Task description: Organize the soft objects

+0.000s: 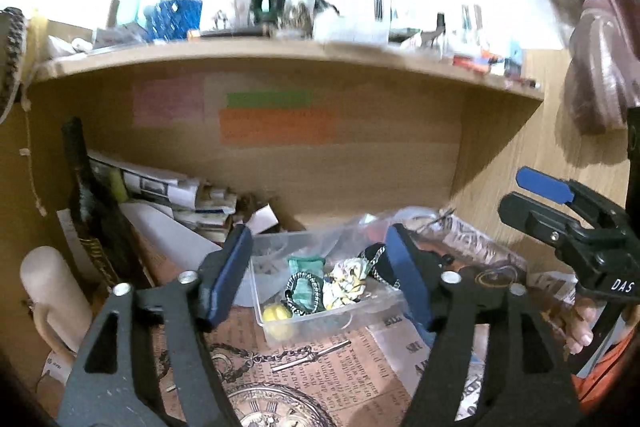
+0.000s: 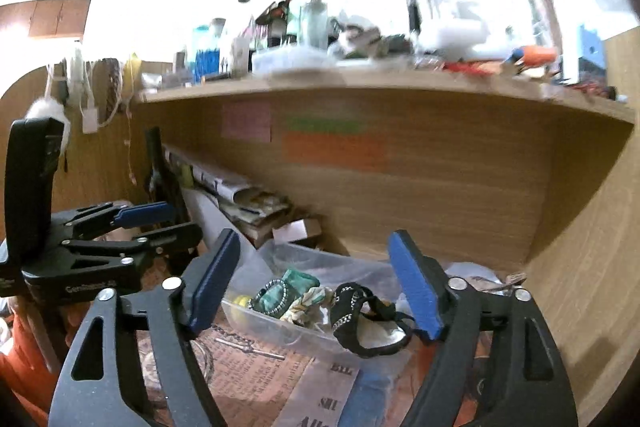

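Note:
A clear plastic box [image 1: 360, 311] [image 2: 256, 311] sits on a newspaper-print mat under the shelf. It holds a teal cloth with a dark beaded band [image 1: 306, 289] [image 2: 280, 297], a floral fabric piece [image 1: 346, 283] [image 2: 310, 301], a yellow soft item [image 1: 278, 313] [image 2: 240, 301] and a black strappy piece [image 1: 376, 259] [image 2: 356, 311] draped over the box's right end. My left gripper [image 1: 320, 277] is open and empty, fingers either side of the box. My right gripper [image 2: 316, 283] is open and empty above the box.
A wooden shelf [image 1: 280, 55] crowded with bottles overhangs the space. Stacked papers and books [image 1: 180, 199] and a dark bottle [image 1: 94, 211] lean at the back left. A beige mug [image 1: 52, 291] stands left. A pocket-watch picture [image 1: 272, 403] shows on the mat. Wooden wall [image 2: 580, 267] closes the right.

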Demonstrator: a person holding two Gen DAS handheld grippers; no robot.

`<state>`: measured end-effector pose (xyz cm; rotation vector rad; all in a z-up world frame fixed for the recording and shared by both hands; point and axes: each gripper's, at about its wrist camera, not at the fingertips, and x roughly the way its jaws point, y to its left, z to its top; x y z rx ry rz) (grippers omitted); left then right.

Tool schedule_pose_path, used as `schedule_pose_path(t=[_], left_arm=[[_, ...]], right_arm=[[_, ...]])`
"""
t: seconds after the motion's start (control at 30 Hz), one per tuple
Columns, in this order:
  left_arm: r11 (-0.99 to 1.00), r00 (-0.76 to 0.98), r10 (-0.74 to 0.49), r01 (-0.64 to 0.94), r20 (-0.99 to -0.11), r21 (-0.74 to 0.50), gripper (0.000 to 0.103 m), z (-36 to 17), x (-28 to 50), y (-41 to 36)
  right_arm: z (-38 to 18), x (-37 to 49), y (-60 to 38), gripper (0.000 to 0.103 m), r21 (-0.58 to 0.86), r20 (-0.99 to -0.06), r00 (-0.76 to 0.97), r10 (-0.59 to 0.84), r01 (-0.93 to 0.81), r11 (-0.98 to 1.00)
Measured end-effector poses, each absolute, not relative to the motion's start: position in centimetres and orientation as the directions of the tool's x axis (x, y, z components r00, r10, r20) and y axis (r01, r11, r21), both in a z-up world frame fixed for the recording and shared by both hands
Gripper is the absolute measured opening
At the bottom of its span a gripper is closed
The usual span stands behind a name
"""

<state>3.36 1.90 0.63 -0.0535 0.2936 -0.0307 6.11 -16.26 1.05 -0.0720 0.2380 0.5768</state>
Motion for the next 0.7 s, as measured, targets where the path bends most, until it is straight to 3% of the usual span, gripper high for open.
schedule_pose_path(t=[0.2, 0.3, 0.7], left_arm=[[0.999, 0.975, -0.018, 0.008, -0.22, -0.046, 0.095, 1.4, 0.7, 1.3], [0.999, 0.98, 0.0, -0.006, -0.199, -0.034, 0.098, 1.6, -0.3, 1.0], [0.999, 0.981, 0.0, -0.008, -0.192, -0.04, 0.101, 1.3, -1.3, 0.6]], right_arm=[[1.4, 4.3, -16.8, 0.093, -0.001, -0.214, 0.83, 0.514, -0.527, 0.85], [1.4, 3.6, -17.1, 0.103, 0.002, -0.198, 0.839, 0.507, -0.517, 0.856], [0.9, 2.3, -17.0, 0.103, 0.003, -0.2, 0.841, 0.502, -0.512, 0.859]])
